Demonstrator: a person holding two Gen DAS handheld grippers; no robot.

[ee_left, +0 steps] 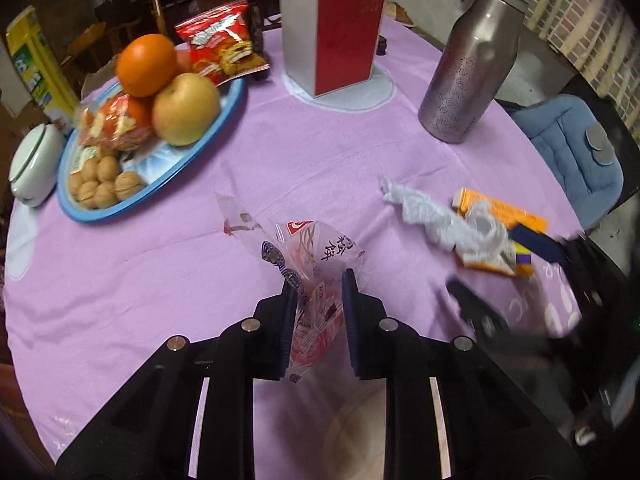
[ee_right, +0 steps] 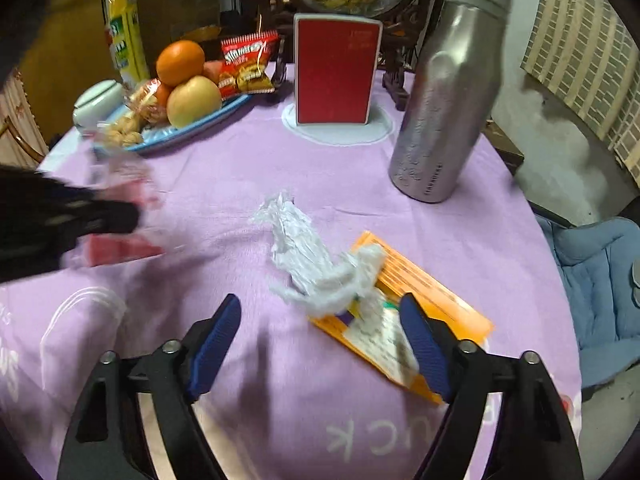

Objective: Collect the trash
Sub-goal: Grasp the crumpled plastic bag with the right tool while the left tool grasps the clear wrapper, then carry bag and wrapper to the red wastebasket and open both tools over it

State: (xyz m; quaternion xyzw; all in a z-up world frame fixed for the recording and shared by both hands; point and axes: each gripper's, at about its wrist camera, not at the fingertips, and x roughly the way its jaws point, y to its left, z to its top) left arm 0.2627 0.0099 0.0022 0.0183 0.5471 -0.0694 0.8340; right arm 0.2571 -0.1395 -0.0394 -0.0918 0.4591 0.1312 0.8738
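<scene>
White jar: small round white ceramic lidded jar (ee_left: 34, 166) at 9 o'clock, at the table edge, just beside the plate.
Fruit plate: blue-rimmed oval plate (ee_left: 168, 178) at 10 o'clock, carrying an orange (ee_left: 147, 65), a yellow apple (ee_left: 186, 109), brown walnuts (ee_left: 105, 184) and a red crinkled snack packet (ee_left: 222, 46).
Table: round, under a lilac cloth (ee_left: 160, 288).
Left gripper: left gripper (ee_left: 317, 282), black with blue pads, clamped on a clear plastic wrapper with red and blue print (ee_left: 316, 264), held just clear of the cloth; a loose transparent strip trails toward 10 o'clock.
Box: upright white box with a red front face (ee_left: 338, 32) at 12 o'clock, standing on a pale round mat.
Tissue: crumpled white tissue (ee_right: 308, 256) at 1 o'clock of the right wrist view, its near end draped over the carton.
Carton: flattened orange cardboard carton (ee_right: 432, 296), lying flat on the cloth.
Right gripper: right gripper (ee_right: 322, 320), jaws spread wide, nothing between them; the right pad sits over the carton's near end, contact unclear.
Flask: tall silver metal flask (ee_right: 444, 92) at 1 o'clock, upright.
Chair: blue padded cushion (ee_right: 596, 276) at 3 o'clock, beyond the table rim.
</scene>
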